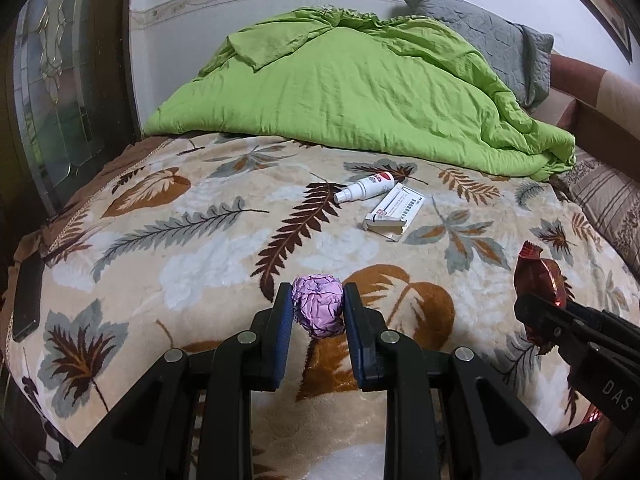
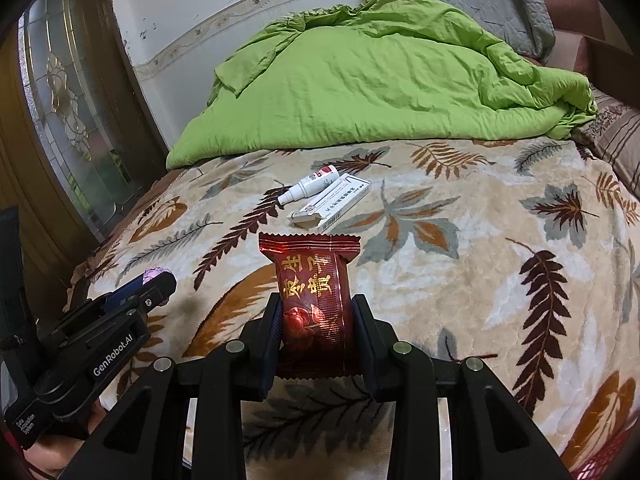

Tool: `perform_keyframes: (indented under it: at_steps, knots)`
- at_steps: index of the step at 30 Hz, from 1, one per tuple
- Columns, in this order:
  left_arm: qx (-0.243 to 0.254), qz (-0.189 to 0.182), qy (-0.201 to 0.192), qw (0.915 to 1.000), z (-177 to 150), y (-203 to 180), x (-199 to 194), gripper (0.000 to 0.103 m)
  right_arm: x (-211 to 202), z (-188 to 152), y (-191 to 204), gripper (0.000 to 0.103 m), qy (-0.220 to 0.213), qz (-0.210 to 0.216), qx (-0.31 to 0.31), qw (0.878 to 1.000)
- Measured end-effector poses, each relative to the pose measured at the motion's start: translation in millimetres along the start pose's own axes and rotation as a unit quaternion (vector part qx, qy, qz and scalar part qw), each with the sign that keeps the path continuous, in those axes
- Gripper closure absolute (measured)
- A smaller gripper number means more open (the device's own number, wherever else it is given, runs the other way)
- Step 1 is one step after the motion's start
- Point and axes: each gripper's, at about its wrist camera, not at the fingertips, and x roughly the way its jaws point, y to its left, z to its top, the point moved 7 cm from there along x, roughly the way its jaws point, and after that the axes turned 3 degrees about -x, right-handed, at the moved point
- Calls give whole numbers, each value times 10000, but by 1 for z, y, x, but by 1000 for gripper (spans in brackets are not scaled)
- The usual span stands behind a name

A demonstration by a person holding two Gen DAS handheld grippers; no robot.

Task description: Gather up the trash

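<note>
While both held: I see trash above the near bed (image 1: 200, 248).
Left hand-held gripper (image 1: 318, 308): clamps purple foil ball (image 1: 318, 306).
Right hand-held gripper (image 2: 316, 320): clamps red wrapper (image 2: 312, 300).
Far: spray bottle (image 1: 366, 186), box (image 1: 394, 210), green quilt (image 1: 360, 92).

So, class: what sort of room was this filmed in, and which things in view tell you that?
Most likely a bedroom at home: a bed under a leaf-patterned blanket, a crumpled green duvet heaped at its far end, and a grey pillow against the wall.
</note>
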Motion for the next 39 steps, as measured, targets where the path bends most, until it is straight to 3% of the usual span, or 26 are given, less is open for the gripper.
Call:
perform_keyframes:
  at_steps: [39]
  knots:
    - [50, 30, -56, 10000, -1, -3, -2, 79, -1, 0, -1, 66, -46, -82, 7, 10000]
